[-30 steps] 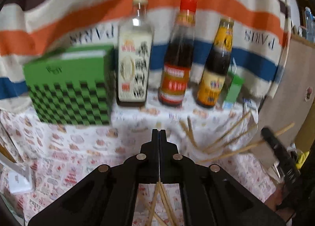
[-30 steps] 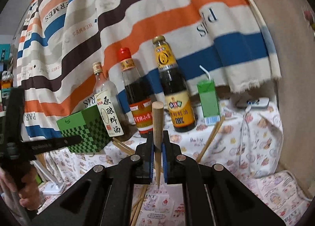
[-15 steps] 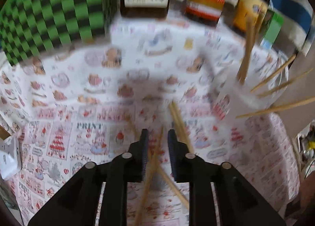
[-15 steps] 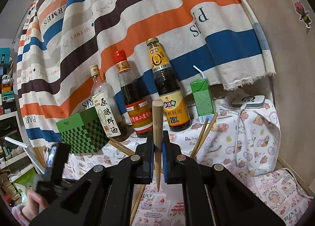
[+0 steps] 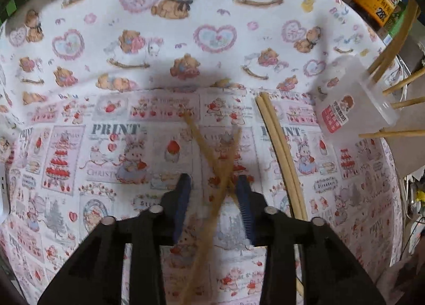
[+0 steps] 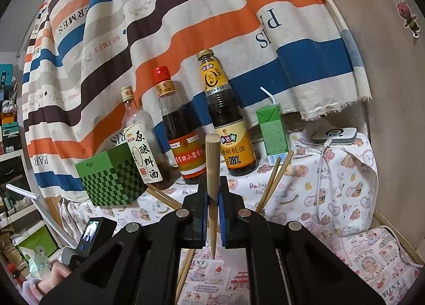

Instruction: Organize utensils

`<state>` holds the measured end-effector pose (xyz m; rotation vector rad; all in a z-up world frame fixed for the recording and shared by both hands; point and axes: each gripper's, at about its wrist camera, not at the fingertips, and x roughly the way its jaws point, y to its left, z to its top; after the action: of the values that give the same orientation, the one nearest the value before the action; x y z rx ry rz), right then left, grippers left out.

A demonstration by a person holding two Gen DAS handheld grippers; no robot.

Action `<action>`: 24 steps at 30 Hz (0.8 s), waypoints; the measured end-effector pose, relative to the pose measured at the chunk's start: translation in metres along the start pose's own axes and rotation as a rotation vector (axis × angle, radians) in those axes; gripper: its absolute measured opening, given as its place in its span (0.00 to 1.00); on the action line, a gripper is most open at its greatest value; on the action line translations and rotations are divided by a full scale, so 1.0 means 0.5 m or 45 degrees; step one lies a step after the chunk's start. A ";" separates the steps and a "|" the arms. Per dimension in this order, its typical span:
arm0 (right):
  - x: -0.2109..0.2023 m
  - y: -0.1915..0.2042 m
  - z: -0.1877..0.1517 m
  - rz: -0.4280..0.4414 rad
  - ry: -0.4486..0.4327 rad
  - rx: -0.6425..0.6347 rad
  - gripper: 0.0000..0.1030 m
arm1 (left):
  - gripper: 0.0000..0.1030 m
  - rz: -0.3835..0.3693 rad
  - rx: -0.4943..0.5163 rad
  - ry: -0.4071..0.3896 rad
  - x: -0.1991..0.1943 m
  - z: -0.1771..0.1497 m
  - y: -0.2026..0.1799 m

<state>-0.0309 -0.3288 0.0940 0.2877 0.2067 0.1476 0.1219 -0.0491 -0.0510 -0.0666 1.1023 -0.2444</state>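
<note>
My left gripper [image 5: 213,185] is open, low over the printed tablecloth [image 5: 132,71]. Two crossed, blurred chopsticks [image 5: 217,172] lie between its jaws. A pair of chopsticks [image 5: 279,150] lies side by side just to the right. A clear plastic holder [image 5: 353,97] with several chopsticks stands at the right. My right gripper [image 6: 212,193] is shut on one wooden chopstick [image 6: 212,161], held upright above the table. More chopsticks [image 6: 273,180] stick up behind it.
A green checked box [image 6: 111,177], three sauce bottles [image 6: 183,132] and a green drink carton [image 6: 273,134] stand along the back against a striped cloth. A white device with a cable [image 6: 334,134] lies at the back right.
My left gripper has tipped down and dropped toward the table, and its jaws have opened around the crossed chopsticks. My right gripper keeps the chopstick and has shifted only slightly.
</note>
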 end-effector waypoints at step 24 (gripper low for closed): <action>-0.036 -0.009 0.011 -0.017 -0.124 0.034 0.08 | 0.05 -0.078 0.224 -0.566 -0.314 -0.003 -0.138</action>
<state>-0.0467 -0.3378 0.1010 0.3192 0.1142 0.1173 0.0421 -0.0804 0.0975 0.0029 0.6347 -0.3614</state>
